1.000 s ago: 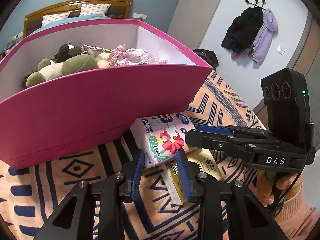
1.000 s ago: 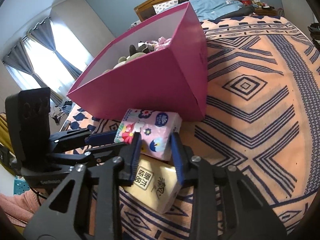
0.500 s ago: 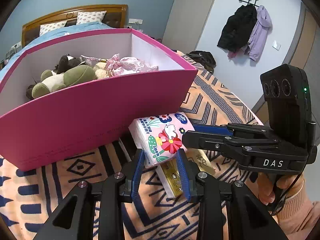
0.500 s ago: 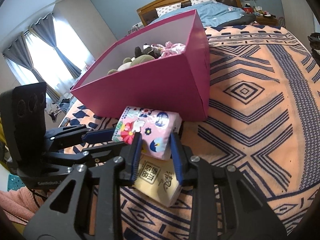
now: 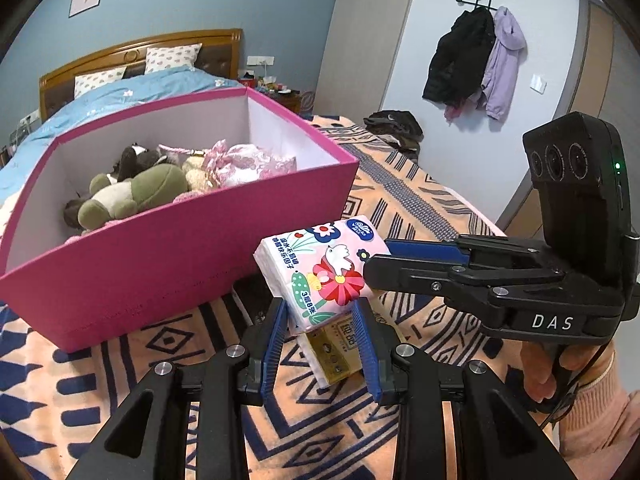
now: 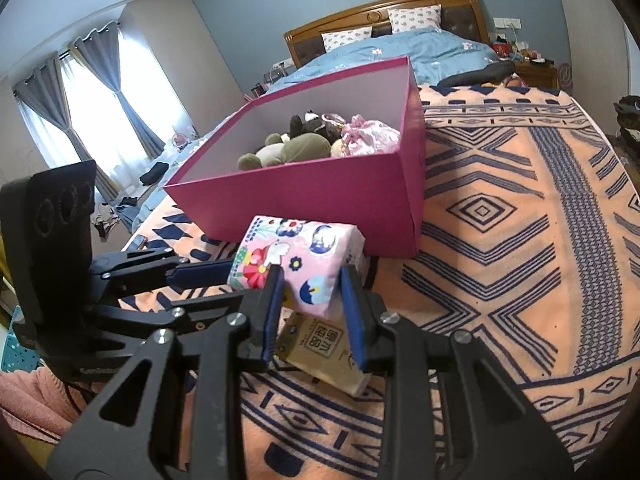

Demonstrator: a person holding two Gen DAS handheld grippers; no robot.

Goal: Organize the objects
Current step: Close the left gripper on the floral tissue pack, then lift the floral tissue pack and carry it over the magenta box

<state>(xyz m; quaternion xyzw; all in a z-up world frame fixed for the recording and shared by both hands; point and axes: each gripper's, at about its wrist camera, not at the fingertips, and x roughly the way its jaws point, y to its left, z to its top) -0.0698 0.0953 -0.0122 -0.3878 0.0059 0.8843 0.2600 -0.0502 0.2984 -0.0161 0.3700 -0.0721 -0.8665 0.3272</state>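
A pink flowered tissue pack (image 5: 320, 270) (image 6: 298, 262) hangs in the air in front of the pink box (image 5: 192, 248) (image 6: 320, 196). My left gripper (image 5: 322, 332) is shut on its near end and my right gripper (image 6: 308, 292) is shut on its other end. A yellow tissue pack (image 5: 334, 354) (image 6: 326, 350) lies on the patterned bedspread right below. The box holds a green plush toy (image 5: 136, 194) (image 6: 288, 150), a dark plush and a pink cloth bundle (image 5: 244, 160).
The orange and navy bedspread (image 6: 520, 240) stretches to the right of the box. A blue bed with a wooden headboard (image 6: 384, 12) stands behind. Coats (image 5: 476, 60) hang on the far wall. Curtained windows (image 6: 100, 92) are at the left.
Both grippers have risen together with the pink tissue pack, lifting it off the yellow pack, which stays on the bedspread. More of the box's inside shows now.
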